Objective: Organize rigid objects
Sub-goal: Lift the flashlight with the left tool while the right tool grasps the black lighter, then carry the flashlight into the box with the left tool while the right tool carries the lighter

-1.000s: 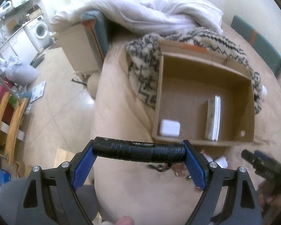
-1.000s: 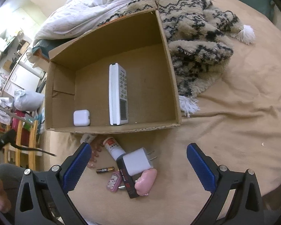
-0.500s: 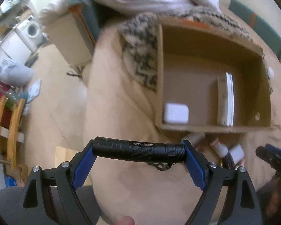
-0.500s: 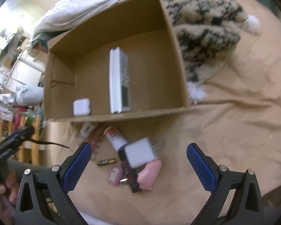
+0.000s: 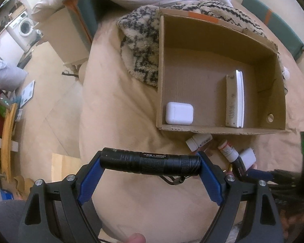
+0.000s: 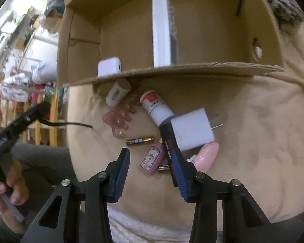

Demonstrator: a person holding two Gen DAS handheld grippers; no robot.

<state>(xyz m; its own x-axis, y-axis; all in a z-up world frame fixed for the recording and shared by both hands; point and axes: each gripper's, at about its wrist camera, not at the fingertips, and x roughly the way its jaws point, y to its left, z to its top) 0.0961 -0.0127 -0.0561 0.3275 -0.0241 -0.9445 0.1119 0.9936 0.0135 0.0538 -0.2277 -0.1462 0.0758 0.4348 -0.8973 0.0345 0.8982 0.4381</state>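
My left gripper (image 5: 150,163) is shut on a black flashlight (image 5: 150,163), held crosswise in front of the cardboard box (image 5: 160,70). The box holds a white earbud case (image 5: 179,113) and a white remote (image 5: 235,101). My right gripper (image 6: 151,161) is low over the pile in front of the box, its jaws partly closed around a small pink patterned item (image 6: 152,159), not touching it. Around it lie a battery (image 6: 139,141), a white charger plug (image 6: 192,131), a black stick (image 6: 169,147), a pink oval piece (image 6: 206,156), two small white bottles (image 6: 157,107) and a clear pink toy (image 6: 119,119).
The box rests on a beige bedspread (image 5: 115,105) with a patterned knit blanket (image 5: 141,44) behind it. The bed edge drops to the floor on the left (image 5: 50,105). The box's front wall (image 6: 172,71) stands just beyond the pile.
My right gripper has dropped down close to the pile and its jaws have narrowed from wide open. My left gripper moved nearer the box with the flashlight still held.
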